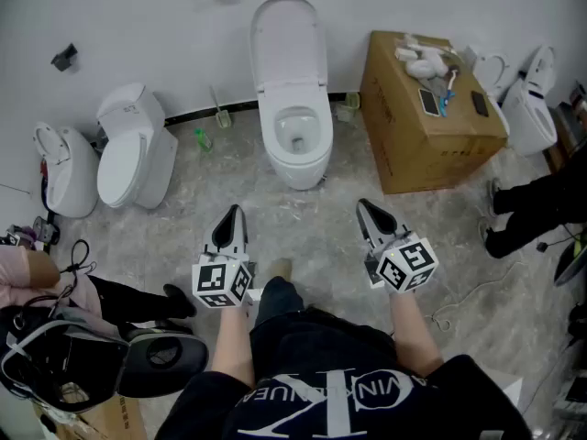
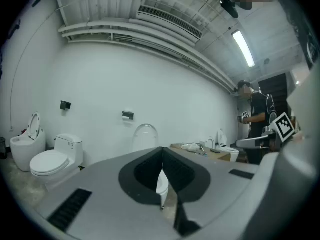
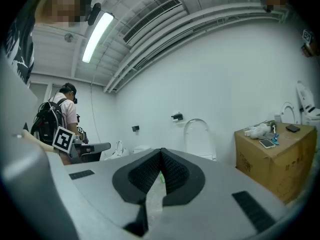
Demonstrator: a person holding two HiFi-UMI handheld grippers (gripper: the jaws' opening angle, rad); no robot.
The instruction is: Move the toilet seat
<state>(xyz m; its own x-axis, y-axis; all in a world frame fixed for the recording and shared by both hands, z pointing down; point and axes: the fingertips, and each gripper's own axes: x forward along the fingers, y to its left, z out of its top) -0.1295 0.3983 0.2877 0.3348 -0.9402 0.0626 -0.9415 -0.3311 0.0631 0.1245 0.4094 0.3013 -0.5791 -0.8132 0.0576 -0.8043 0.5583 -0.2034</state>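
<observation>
The grey marbled floor carries a white toilet with its lid raised against the wall. A cardboard box stands just beside it on the right, a closed toilet stands to its left, and a small green bottle stands between the two toilets.

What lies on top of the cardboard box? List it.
On the cardboard box: a white bundle, a phone, a dark flat item. Whatever lies beneath the bundle is hidden.

White wall, marbled grey floor (cardboard box at right)
</observation>
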